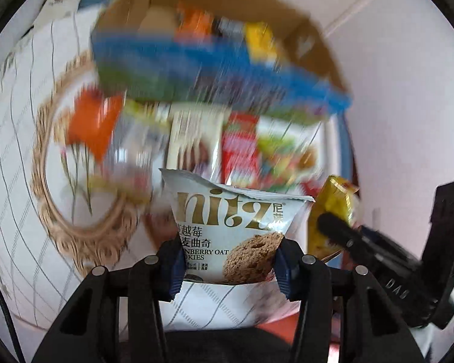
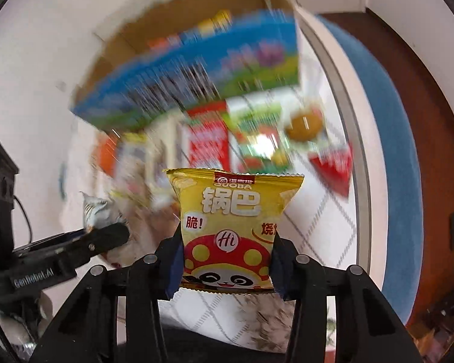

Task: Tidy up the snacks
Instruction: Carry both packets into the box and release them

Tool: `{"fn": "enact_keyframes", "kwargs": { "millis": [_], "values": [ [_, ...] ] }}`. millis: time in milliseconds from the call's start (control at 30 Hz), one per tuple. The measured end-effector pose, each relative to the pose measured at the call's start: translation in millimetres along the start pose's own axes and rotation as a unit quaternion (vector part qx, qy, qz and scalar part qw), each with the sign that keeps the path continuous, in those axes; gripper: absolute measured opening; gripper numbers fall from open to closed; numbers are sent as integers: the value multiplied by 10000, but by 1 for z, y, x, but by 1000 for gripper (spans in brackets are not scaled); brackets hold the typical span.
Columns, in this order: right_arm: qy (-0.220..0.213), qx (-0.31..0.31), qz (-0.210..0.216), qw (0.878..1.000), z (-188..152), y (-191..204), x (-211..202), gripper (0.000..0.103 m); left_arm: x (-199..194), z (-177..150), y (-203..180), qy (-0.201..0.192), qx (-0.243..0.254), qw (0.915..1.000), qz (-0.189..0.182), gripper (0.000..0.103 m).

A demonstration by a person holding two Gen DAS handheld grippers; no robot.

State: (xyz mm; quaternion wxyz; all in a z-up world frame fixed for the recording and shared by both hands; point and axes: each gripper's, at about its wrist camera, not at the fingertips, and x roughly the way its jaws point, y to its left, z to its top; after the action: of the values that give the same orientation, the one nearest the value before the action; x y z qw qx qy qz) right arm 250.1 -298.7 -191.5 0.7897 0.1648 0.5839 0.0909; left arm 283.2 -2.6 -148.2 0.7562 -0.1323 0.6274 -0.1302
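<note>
White cookie packet sits pinched in the left gripper, yellow guoba packet in the right gripper; either slick bag could slip, judging by the bottom-edge grips.

White wall; reddish-brown floor; blue-edged patterned white tabletop.

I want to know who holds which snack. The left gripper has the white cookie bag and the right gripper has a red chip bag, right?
Almost. The right gripper holds a yellow chip bag, not red; the right wrist view shows it. The left gripper does hold the white cookie bag.
</note>
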Motion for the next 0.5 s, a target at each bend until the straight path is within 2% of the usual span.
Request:
{"fn": "enact_keyframes", "kwargs": {
  "millis": [100, 233, 333, 500],
  "values": [
    [-362, -135, 244, 9990, 48, 11, -26, 49, -26, 43, -12, -338, 76, 9994, 10, 46],
    [-805, -392, 46, 9960, 114, 25, -32, 49, -33, 108, -23, -631, 117, 9977, 237, 46],
    [-871, -496, -162, 9948, 166, 28, -18, 49, -27, 152, -22, -628, 81, 9970, 436, 46],
    [-708, -591, -572, 9941, 242, 26, 20, 49, 5, 220, 0, -362, -127, 9958, 832, 46]
  ]
}}
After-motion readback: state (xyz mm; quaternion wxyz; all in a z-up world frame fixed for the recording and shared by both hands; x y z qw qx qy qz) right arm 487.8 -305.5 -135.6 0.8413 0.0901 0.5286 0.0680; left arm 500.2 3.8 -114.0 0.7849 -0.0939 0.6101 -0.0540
